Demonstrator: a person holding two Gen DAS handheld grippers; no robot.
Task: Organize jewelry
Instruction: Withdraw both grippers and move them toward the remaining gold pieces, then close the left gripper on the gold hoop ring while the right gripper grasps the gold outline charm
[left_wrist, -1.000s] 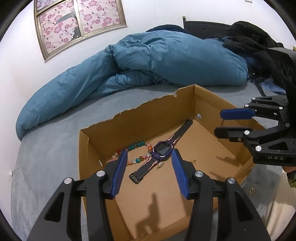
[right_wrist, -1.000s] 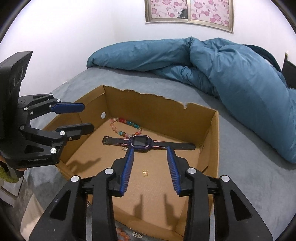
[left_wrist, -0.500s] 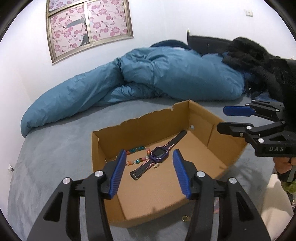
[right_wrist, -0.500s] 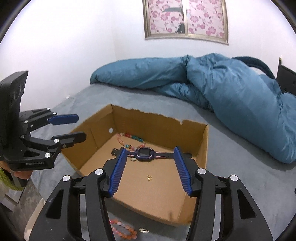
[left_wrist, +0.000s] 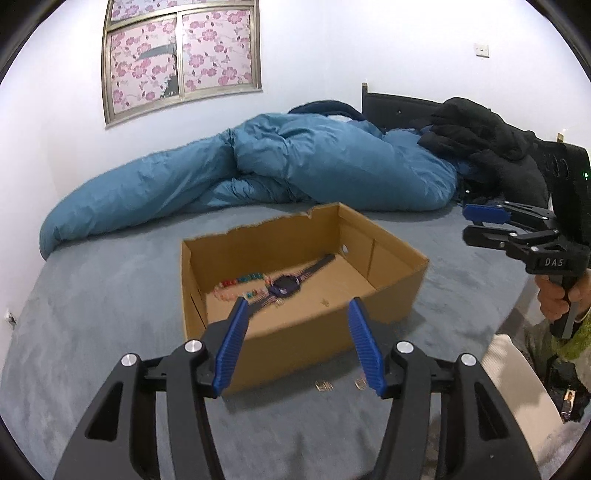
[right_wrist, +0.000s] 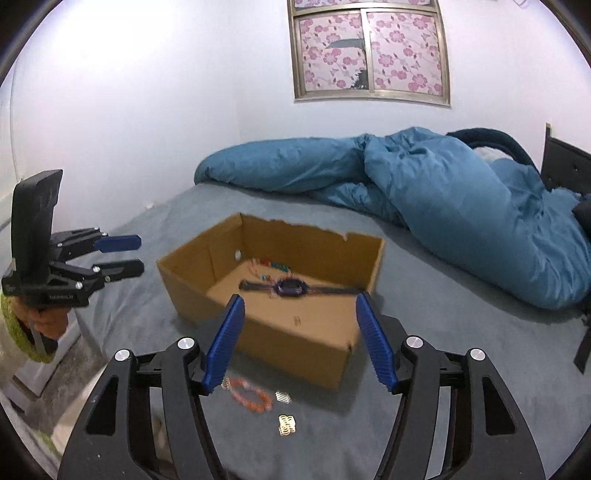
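Note:
An open cardboard box (left_wrist: 295, 339) (right_wrist: 291, 345) sits on the grey bed. Inside it lie a purple watch (left_wrist: 286, 286) (right_wrist: 291, 287), a multicoloured bead bracelet (left_wrist: 236, 286) (right_wrist: 266, 266) and a tiny gold earring (left_wrist: 325, 302) (right_wrist: 296, 320). On the bed before the box lie an orange-pink bead bracelet (right_wrist: 251, 397), a silver piece (right_wrist: 283, 397) and gold pieces (right_wrist: 286, 424) (left_wrist: 325, 385). My left gripper (left_wrist: 296, 302) (right_wrist: 136, 254) and right gripper (right_wrist: 299, 297) (left_wrist: 476, 224) hover short of the box. Both jaws are opening, with nothing between them.
A rumpled blue duvet (left_wrist: 295, 166) lies across the far side of the bed, with black clothing (left_wrist: 480, 136) and a dark headboard (left_wrist: 399, 110) at its right end. A flowered window (right_wrist: 369, 51) is in the white wall. The bed's edge and a hand (left_wrist: 554, 299) are near right.
Both grippers have drawn back and up from over the box, which now looks smaller. The loose jewelry on the bed in front of it has come into view. The right jaws have widened.

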